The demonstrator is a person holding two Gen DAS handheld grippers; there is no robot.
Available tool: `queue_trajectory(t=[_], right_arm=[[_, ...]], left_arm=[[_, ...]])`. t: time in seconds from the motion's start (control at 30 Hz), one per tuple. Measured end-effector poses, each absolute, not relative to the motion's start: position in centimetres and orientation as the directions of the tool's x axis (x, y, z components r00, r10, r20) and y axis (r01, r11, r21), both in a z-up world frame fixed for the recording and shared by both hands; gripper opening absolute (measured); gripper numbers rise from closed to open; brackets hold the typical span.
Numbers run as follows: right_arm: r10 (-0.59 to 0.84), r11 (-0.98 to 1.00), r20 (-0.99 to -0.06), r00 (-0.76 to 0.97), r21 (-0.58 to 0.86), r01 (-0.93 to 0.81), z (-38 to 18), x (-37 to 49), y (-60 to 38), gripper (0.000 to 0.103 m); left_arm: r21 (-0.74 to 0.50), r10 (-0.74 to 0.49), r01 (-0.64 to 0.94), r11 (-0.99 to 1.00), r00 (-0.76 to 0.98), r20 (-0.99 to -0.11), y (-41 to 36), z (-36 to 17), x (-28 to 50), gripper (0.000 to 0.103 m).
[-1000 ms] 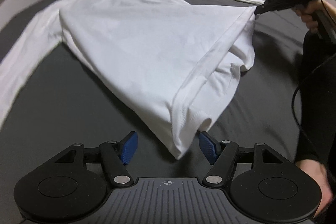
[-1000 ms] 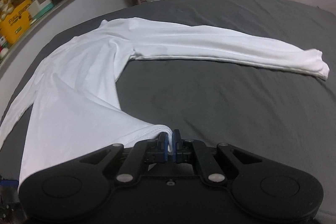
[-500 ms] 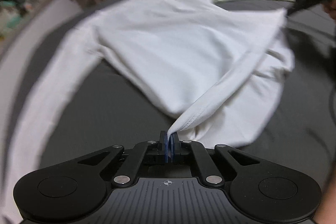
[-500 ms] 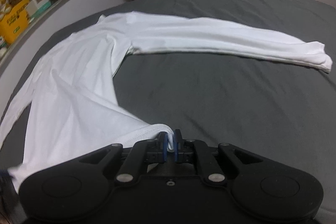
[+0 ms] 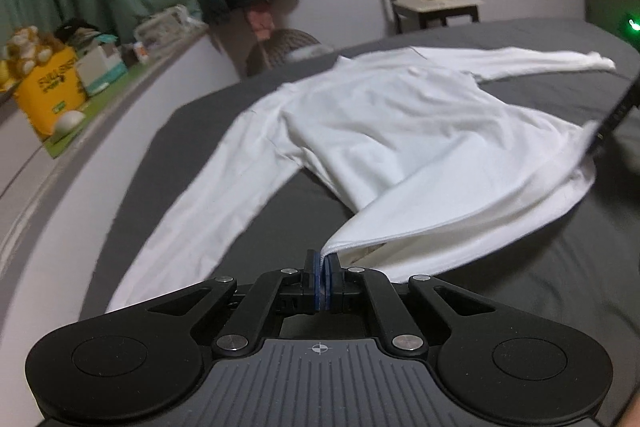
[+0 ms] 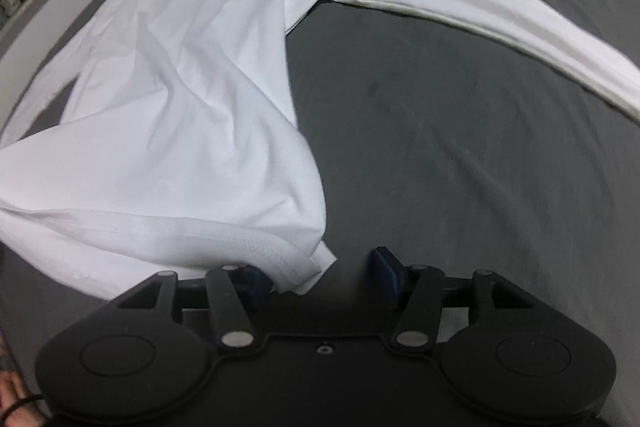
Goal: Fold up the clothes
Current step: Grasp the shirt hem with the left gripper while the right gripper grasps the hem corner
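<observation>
A white long-sleeved shirt (image 5: 400, 131) lay spread on the dark grey bed (image 5: 520, 267), filling the middle of both views, one sleeve running toward the lower left and the other toward the upper right. The left gripper (image 5: 322, 281) pinched the hem corner, lifting it off the bed. The right gripper (image 6: 320, 277) had just been opening; its jaws stood apart, the other hem corner draped against the left finger, unclamped.

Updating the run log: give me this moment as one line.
left gripper: shut on shirt hem | right gripper: jaws just opened, hem corner loose between them | white shirt: spread on grey bed
</observation>
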State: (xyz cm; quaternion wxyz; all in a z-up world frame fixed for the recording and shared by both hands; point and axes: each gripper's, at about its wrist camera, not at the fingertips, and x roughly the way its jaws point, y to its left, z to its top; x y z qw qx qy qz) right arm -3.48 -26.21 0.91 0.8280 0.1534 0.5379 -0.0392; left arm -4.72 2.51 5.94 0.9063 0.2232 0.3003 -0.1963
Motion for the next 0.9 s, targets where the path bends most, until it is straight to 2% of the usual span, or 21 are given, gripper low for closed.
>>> queue_trajectory(t=[0.1, 0.17, 0.2, 0.23, 0.37, 0.47, 0.5, 0.53, 0.67, 0.7, 0.73, 0.83, 0.9], right_arm=[[0.199, 0.944, -0.85, 0.487, 0.299, 0.136, 2.1, -4.6, -25.7, 0.053], [0.2, 0.957, -0.832, 0.518, 0.28, 0.081, 3.0, -5.3, -24.8, 0.057], [0.174, 0.968, -0.841, 0.512, 0.241, 0.067, 3.1, -5.4, -24.1, 0.063], [0.157, 0.978, -0.852, 0.5, 0.205, 0.043, 3.1, -5.5, -23.4, 0.065], [0.083, 0.994, -0.894, 0.44, 0.043, -0.1, 2.2, -5.6, -19.7, 0.065], [0.006, 0.982, -0.891, 0.455, -0.081, -0.172, 1.7, -5.9, -17.1, 0.064], [0.009, 0.981, -0.884, 0.467, -0.084, -0.177, 1.7, -5.9, -16.8, 0.062], [0.011, 0.983, -0.878, 0.478, -0.078, -0.165, 1.8, -5.8, -16.8, 0.055], [-0.03, 0.998, -0.849, 0.527, -0.052, -0.028, 2.5, -4.9, -18.8, 0.039], [-0.027, 1.0, -0.842, 0.538, -0.026, 0.01, 2.7, -4.7, -19.7, 0.019], [-0.038, 0.998, -0.831, 0.555, -0.009, 0.055, 3.0, -4.6, -20.4, 0.006], [-0.119, 0.982, -0.734, 0.669, 0.013, 0.189, 5.2, -5.8, -21.6, 0.006], [-0.107, 0.983, -0.637, 0.763, 0.047, 0.177, 7.0, -7.3, -21.4, 0.006]], left_arm=[[0.292, -0.176, 0.432, 0.853, 0.765, -0.619, 3.3, 6.2, -4.7, 0.003], [0.298, -0.14, 0.395, 0.869, 0.775, -0.617, 4.0, 6.1, -4.6, 0.003], [0.304, -0.122, 0.38, 0.874, 0.776, -0.619, 4.3, 6.0, -4.5, 0.003], [0.311, -0.102, 0.365, 0.878, 0.776, -0.622, 4.7, 5.8, -4.3, 0.003], [0.287, -0.064, 0.321, 0.903, 0.759, -0.648, 5.9, 4.9, -3.9, 0.003], [0.283, -0.059, 0.317, 0.905, 0.753, -0.655, 6.1, 4.4, -3.8, 0.003], [0.285, -0.057, 0.317, 0.904, 0.752, -0.657, 6.0, 4.3, -3.8, 0.003], [0.289, -0.055, 0.318, 0.903, 0.752, -0.657, 6.0, 4.2, -3.7, 0.003], [0.296, -0.046, 0.32, 0.9, 0.745, -0.665, 5.8, 3.9, -3.7, 0.003], [0.298, -0.044, 0.321, 0.899, 0.743, -0.667, 5.7, 3.9, -3.7, 0.003], [0.3, -0.042, 0.321, 0.898, 0.742, -0.669, 5.7, 3.8, -3.8, 0.003], [0.302, -0.038, 0.324, 0.896, 0.735, -0.677, 5.7, 3.6, -3.9, 0.003], [0.301, -0.036, 0.325, 0.896, 0.731, -0.681, 5.7, 3.5, -3.8, 0.003]])
